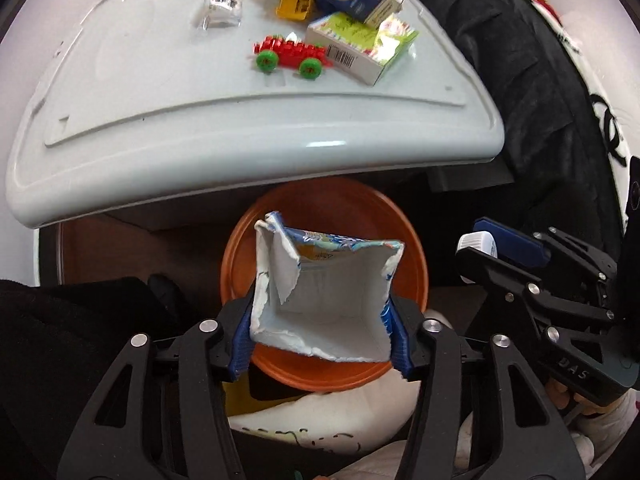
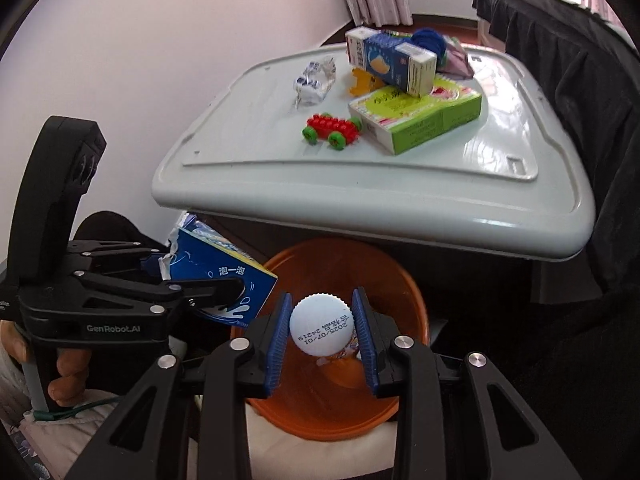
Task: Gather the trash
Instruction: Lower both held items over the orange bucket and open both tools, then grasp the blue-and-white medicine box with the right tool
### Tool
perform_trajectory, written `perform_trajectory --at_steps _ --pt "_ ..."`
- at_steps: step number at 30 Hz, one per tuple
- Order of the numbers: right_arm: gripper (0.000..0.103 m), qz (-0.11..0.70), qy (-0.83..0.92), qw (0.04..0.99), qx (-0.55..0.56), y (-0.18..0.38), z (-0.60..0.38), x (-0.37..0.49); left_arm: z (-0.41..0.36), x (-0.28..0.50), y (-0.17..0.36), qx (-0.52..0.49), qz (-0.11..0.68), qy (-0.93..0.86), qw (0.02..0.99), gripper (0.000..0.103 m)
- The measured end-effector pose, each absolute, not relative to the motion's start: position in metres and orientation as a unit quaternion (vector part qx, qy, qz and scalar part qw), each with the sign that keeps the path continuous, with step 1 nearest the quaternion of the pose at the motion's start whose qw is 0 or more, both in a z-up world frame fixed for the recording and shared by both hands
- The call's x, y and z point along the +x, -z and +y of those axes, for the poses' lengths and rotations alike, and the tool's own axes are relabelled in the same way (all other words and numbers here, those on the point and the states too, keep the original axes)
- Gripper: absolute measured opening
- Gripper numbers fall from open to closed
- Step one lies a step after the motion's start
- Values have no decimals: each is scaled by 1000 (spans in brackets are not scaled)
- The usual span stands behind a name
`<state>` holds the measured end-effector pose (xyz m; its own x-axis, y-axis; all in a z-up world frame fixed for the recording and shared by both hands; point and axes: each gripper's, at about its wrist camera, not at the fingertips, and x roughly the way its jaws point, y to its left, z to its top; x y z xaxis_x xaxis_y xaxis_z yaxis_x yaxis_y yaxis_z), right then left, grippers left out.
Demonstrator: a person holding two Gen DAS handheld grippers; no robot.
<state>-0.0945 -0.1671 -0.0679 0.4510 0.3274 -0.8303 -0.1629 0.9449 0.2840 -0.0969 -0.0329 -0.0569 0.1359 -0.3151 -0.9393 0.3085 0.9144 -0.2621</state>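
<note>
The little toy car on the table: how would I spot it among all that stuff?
Start at the pale grey table above the orange bin. Near its front, left of the green box, sits the toy car. It is the only thing with wheels: a knobbly red block body on bright green wheels.

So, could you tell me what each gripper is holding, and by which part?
Left gripper clamps the torn carton across its side walls near the ripped-open end. Right gripper grips a small bottle just below its white cap.
</note>
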Motion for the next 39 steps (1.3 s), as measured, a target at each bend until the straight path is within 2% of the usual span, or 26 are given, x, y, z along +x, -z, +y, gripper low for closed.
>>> perform_trajectory --at_steps 1,3,11,13,16,25,32,39 --pt "60 505 -143 847 85 69 -168 -95 -33 -97 58 -2 626 205 753 65" --pt "60 500 -138 851 81 68 -168 -98 -31 -96 57 -7 626 203 753 68" --pt "60 484 -132 862 77 58 -175 -89 -19 -88 54 -35 616 192 763 69" --pt "61 470 -131 870 71 48 -178 -78 -13 -82 50 -48 609 187 770 74" --pt "67 443 -133 885 56 29 -180 -55 -6 -71 45 -65 597 176 780 75" --pt "72 399 -139 907 5 -15 -178 28 0 -41 32 -89 570 164 800 78" --pt "74 396 -137 907 -42 -17 -177 84 3 -27 33 -97 566 166 801 78" --pt "74 428 -145 890 -64 11 -182 133 10 -22 41 -103 573 164 796 78"
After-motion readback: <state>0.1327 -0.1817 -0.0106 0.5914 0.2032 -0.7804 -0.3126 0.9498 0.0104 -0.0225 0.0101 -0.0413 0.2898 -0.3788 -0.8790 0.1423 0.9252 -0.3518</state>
